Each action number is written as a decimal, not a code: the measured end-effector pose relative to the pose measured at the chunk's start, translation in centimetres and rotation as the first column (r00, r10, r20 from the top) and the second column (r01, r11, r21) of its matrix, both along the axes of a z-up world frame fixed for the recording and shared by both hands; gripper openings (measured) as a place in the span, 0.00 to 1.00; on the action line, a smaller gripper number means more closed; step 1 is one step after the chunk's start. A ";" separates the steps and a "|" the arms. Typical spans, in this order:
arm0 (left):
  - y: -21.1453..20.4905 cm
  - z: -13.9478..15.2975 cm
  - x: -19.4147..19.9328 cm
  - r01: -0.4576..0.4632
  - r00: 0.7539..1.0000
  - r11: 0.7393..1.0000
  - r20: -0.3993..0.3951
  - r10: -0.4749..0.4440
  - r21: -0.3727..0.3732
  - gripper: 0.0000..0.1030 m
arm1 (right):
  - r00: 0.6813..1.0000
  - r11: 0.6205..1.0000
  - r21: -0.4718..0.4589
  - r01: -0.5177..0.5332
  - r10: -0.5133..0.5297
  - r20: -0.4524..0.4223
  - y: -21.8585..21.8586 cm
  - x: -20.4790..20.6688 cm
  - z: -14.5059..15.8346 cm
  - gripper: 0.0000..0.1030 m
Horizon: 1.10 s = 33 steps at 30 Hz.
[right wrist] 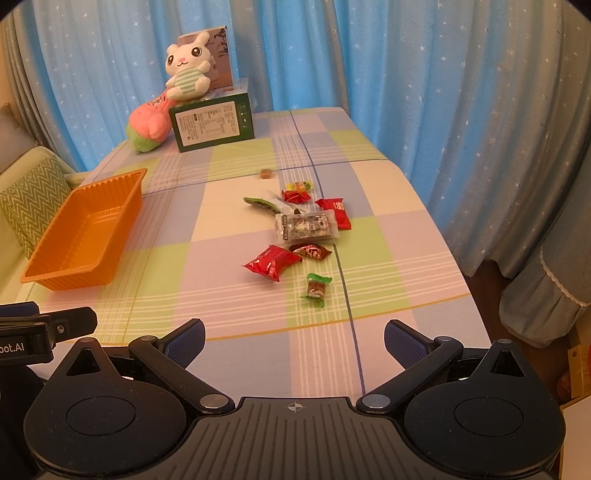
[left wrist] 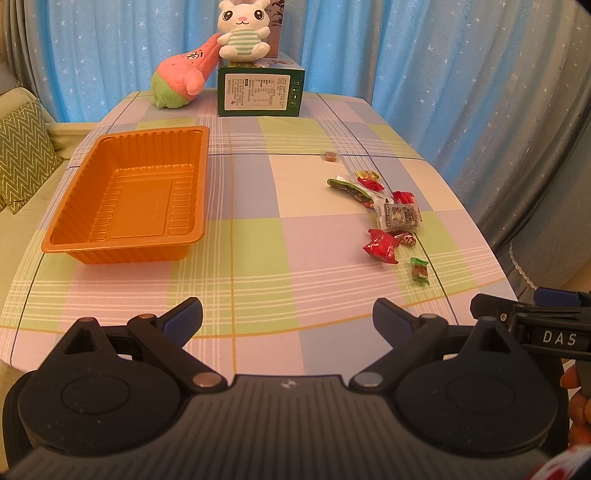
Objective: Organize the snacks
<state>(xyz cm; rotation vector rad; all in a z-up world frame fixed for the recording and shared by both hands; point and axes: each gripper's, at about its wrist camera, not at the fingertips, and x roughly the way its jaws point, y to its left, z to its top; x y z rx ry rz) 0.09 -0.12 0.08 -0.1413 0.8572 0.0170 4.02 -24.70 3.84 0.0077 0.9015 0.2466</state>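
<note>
An empty orange tray (left wrist: 92, 192) (right wrist: 55, 254) sits on the left of the checked table. Several wrapped snacks lie scattered on the right: a red packet (left wrist: 380, 245) (right wrist: 271, 262), a green-wrapped candy (left wrist: 420, 271) (right wrist: 317, 290), a clear silver packet (left wrist: 400, 214) (right wrist: 306, 227), and a small brown candy (left wrist: 330, 156) (right wrist: 265, 173) farther back. My left gripper (left wrist: 288, 317) is open and empty above the near table edge. My right gripper (right wrist: 293, 338) is open and empty, short of the green-wrapped candy.
A green box (left wrist: 260, 90) (right wrist: 212, 123) stands at the back with a white bunny plush (left wrist: 242, 31) on it and a pink plush (left wrist: 181, 77) beside it. Blue curtains hang behind. A sofa with a cushion (left wrist: 22, 155) is at the left.
</note>
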 end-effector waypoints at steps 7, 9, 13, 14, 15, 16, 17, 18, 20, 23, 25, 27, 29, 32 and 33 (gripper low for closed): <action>-0.1 0.0 0.1 0.001 1.000 1.000 -0.001 -0.001 -0.005 0.95 | 1.000 1.000 0.000 0.007 -0.007 0.002 -0.2 -0.1 -0.1 1.00; -0.1 -0.2 0.3 0.003 1.000 1.000 -0.003 -0.003 -0.010 0.95 | 1.000 1.000 0.002 0.018 -0.018 0.004 -0.5 0.0 -0.3 1.00; -0.3 -0.7 1.0 0.013 1.000 1.000 -0.009 -0.013 -0.017 0.94 | 0.998 0.998 0.018 0.056 -0.057 0.011 -1.5 0.5 -0.8 0.99; -0.3 -0.9 1.3 0.017 1.000 1.000 -0.012 -0.018 -0.018 0.94 | 0.998 0.998 0.022 0.066 -0.066 0.015 -1.7 0.6 -1.0 0.99; -0.4 -1.1 1.7 0.023 1.000 1.000 -0.015 -0.024 -0.020 0.93 | 0.997 0.997 0.025 0.077 -0.078 0.018 -2.0 0.8 -1.2 0.99; -0.5 -1.5 2.1 0.032 0.999 0.999 -0.016 -0.033 -0.023 0.92 | 0.996 0.996 0.028 0.089 -0.090 0.021 -2.0 1.0 -1.4 0.99; -0.7 -1.7 2.5 0.040 0.999 0.999 -0.019 -0.040 -0.024 0.91 | 0.995 0.995 0.035 0.099 -0.100 0.027 -2.2 1.2 -1.6 0.99; -0.9 -1.9 3.0 0.047 0.999 0.999 -0.021 -0.047 -0.025 0.91 | 0.993 0.993 0.041 0.109 -0.110 0.032 -2.4 1.4 -1.8 0.99; -1.3 -2.4 4.0 0.066 0.998 0.997 -0.022 -0.066 -0.029 0.91 | 0.990 0.990 0.049 0.132 -0.134 0.038 -2.6 1.9 -2.4 0.99; -1.8 -3.1 5.6 0.084 0.996 0.996 -0.029 -0.085 -0.030 0.90 | 0.986 0.985 0.069 0.158 -0.161 0.038 -2.9 2.8 -3.2 0.84; -2.0 -3.5 6.8 0.094 0.995 0.995 -0.035 -0.096 -0.035 0.90 | 0.985 0.983 0.074 0.165 -0.168 0.030 -2.9 3.6 -3.9 0.82; -2.2 -4.0 7.9 0.104 0.994 0.994 -0.039 -0.105 -0.036 0.90 | 0.985 0.982 0.078 0.170 -0.172 0.024 -2.7 4.4 -4.7 0.78; -2.4 -4.5 9.0 0.117 0.992 0.993 -0.041 -0.118 -0.033 0.89 | 0.984 0.981 0.084 0.174 -0.176 0.016 -2.6 5.4 -5.7 0.69; -2.8 -5.4 10.6 0.138 0.989 0.990 -0.044 -0.139 -0.034 0.87 | 0.984 0.979 0.097 0.179 -0.179 -0.003 -2.3 6.8 -7.3 0.58; -2.9 -5.6 11.1 0.144 0.988 0.989 -0.046 -0.146 -0.033 0.87 | 0.984 0.979 0.099 0.178 -0.178 -0.010 -2.1 7.2 -7.8 0.56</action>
